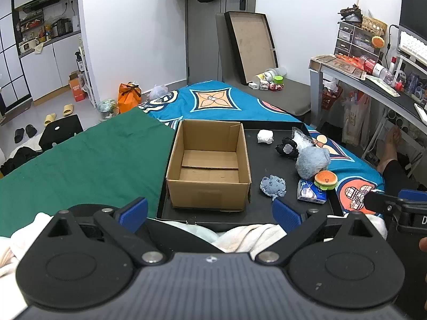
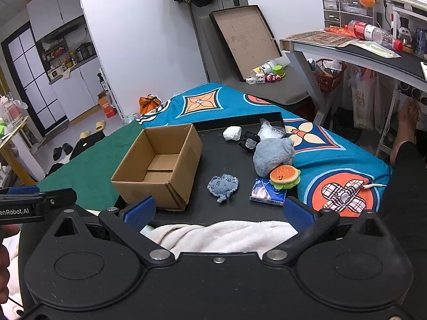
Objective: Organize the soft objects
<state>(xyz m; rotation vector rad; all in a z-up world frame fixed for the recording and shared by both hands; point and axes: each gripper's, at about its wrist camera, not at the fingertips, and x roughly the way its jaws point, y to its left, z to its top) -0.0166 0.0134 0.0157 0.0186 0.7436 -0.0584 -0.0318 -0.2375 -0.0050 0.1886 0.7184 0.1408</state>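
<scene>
Bedroom clutter surrounds a bed spread with a blue patterned blanket (image 1: 229,101) and a green cloth (image 1: 88,154), on which lies a shallow black tray (image 2: 213,160). An open brown cardboard box (image 1: 210,165) stands on the tray and appears empty.

To the right of the box sit the soft things: a small blue-grey knitted toy (image 2: 223,183) nearest it, a large grey plush (image 2: 272,154), an orange burger-shaped plush (image 2: 284,175) resting on a blue tissue packet (image 2: 267,192), a black scrunchie (image 2: 249,142), a white crumpled wad (image 2: 232,133) and a clear plastic bag (image 2: 271,131) at the tray's far corner.

Both grippers hang short of the tray's near edge, above a white fleece blanket (image 2: 226,236). The left gripper (image 1: 210,212) has its blue pads spread wide and holds nothing; the right gripper (image 2: 218,209) is likewise wide and empty.

Nothing seems sorted yet, so the task looks to be at its start, with the first pick not begun. A sensible next move is for the right gripper to reach forward to the knitted toy, close gently on its floppy body, and carry it left over the box rim.
</scene>
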